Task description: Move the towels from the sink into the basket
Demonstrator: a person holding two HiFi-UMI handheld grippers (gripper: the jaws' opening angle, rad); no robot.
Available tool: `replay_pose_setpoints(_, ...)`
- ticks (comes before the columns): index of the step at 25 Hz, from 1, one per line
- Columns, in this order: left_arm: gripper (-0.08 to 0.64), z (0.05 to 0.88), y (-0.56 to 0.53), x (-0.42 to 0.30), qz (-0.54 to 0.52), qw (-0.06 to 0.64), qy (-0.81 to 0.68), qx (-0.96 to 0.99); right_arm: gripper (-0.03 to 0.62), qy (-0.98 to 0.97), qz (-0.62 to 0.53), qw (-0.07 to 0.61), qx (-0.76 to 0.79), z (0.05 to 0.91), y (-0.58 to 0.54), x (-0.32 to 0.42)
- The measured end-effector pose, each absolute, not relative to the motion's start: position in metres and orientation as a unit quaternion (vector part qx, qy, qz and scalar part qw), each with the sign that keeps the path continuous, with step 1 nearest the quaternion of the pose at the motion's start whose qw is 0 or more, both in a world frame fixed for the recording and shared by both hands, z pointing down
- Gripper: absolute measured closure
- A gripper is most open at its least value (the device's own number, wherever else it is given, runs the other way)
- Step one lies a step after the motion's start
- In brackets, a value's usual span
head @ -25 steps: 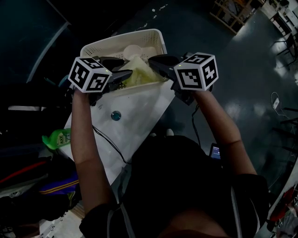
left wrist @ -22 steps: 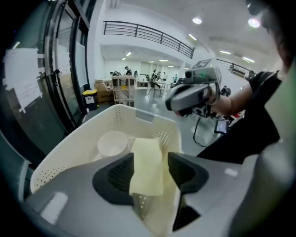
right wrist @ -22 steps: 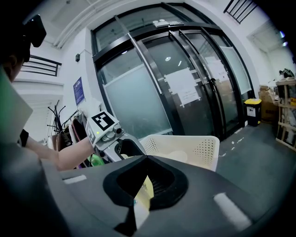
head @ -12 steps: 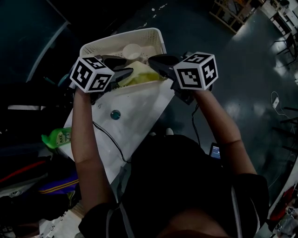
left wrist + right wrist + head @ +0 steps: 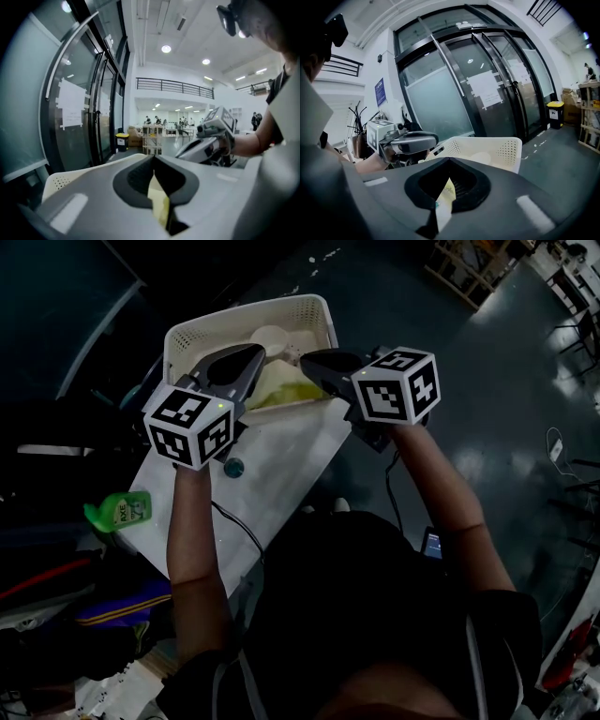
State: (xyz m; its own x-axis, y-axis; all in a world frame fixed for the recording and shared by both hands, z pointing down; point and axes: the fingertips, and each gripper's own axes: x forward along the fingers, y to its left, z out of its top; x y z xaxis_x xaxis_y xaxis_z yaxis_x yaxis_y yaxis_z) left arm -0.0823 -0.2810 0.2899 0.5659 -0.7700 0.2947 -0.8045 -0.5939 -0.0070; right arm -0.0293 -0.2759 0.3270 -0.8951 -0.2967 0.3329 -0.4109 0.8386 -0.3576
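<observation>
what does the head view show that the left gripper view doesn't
Only the head view: the green bottle and the sink drain below the hands. Only the left gripper view: the glass doors, a yellow bin, and a close look at the left gripper, whose jaws have just been closing, pinching the yellow towel. Both: the basket, the right gripper and that towel.

A large commercial hall is showing: tall black-framed glass doors [image 5: 487, 93] are lining one wall, and a dark-railed mezzanine balcony [image 5: 173, 86] is overlooking the polished grey floor [image 5: 469, 362].
</observation>
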Motion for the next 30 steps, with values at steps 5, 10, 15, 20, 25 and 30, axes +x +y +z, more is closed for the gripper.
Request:
replay_pose_setpoints(5,0.551,0.281,-0.263,-0.092,0.064,0.057,-0.506,0.858,0.592,-0.950,0.215,0.129,0.187,0.327,-0.267,-0.032)
replay_pose_setpoints(10,0.551,0.281,-0.242,-0.103,0.025,0.062,-0.542,0.838,0.592,-0.951,0.220,0.105,0.191,0.324,-0.256,-0.035)
replay_pose_setpoints(15,0.551,0.287,-0.223,-0.102,0.010,0.078,-0.550,0.832,0.592,-0.951,0.224,0.103,0.185,0.328,-0.240,-0.037)
replay_pose_setpoints(20,0.552,0.295,-0.204,-0.106,0.007,0.089,-0.558,0.825,0.592,-0.951,0.232,0.102,0.179,0.335,-0.222,-0.040)
replay_pose_setpoints(25,0.551,0.311,-0.188,-0.104,0.015,0.109,-0.561,0.820,0.592,-0.951,0.232,0.103,0.174,0.340,-0.205,-0.042)
replay_pose_setpoints(30,0.551,0.330,-0.172,-0.105,0.019,0.132,-0.563,0.816,0.592,-0.953,0.226,0.101,0.173,0.348,-0.189,-0.044)
